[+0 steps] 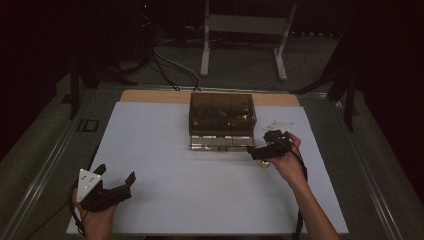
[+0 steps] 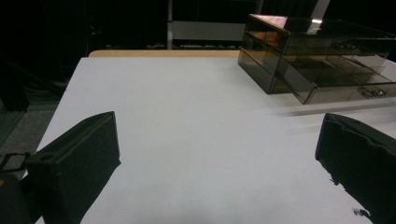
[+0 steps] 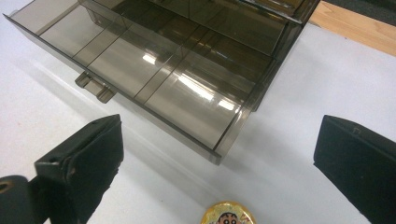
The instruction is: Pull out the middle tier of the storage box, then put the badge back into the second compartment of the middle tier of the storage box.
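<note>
On the white mat, near left: left gripper (image 1: 116, 184), jaws spread wide, nothing between them.
Far centre: smoked drawer box (image 1: 222, 113); bottom drawer (image 3: 140, 70) pulled out toward the person, its visible compartments bare.
Right: right gripper (image 1: 263, 151), jaws apart, empty.
Round cartoon badge (image 3: 228, 214): flat on the mat, just before the drawer's right corner; no long axis.
</note>
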A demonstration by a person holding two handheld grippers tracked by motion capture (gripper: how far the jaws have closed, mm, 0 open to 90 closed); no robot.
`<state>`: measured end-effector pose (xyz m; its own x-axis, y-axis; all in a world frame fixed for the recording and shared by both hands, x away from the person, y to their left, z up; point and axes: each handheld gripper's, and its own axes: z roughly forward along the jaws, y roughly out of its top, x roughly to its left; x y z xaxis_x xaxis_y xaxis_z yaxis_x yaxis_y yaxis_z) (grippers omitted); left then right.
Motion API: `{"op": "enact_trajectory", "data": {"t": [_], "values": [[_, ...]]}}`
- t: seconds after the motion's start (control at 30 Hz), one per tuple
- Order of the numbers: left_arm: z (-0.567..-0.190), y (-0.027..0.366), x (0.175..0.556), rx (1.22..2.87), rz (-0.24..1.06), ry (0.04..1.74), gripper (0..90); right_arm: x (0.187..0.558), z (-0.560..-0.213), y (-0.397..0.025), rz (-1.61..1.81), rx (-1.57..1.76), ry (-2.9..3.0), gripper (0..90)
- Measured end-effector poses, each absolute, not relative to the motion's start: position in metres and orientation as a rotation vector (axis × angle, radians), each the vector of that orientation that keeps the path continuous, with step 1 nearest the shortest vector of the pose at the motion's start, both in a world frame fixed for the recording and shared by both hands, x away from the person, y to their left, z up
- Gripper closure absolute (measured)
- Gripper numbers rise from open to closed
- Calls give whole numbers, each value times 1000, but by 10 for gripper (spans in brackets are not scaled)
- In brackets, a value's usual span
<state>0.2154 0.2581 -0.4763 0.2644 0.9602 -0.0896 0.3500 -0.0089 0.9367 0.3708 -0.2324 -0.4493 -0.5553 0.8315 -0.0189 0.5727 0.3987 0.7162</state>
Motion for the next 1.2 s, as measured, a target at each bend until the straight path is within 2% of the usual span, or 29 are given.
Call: {"op": "enact_trajectory", "data": {"t": [0.9, 1.2], "values": [[-477, 258, 215, 1551, 779, 1263, 11, 358, -455, -250, 911, 1258, 2268, 17], [-477, 258, 215, 1551, 780, 1264, 11, 357, -463, -250, 803, 1279, 2283, 20]]}}
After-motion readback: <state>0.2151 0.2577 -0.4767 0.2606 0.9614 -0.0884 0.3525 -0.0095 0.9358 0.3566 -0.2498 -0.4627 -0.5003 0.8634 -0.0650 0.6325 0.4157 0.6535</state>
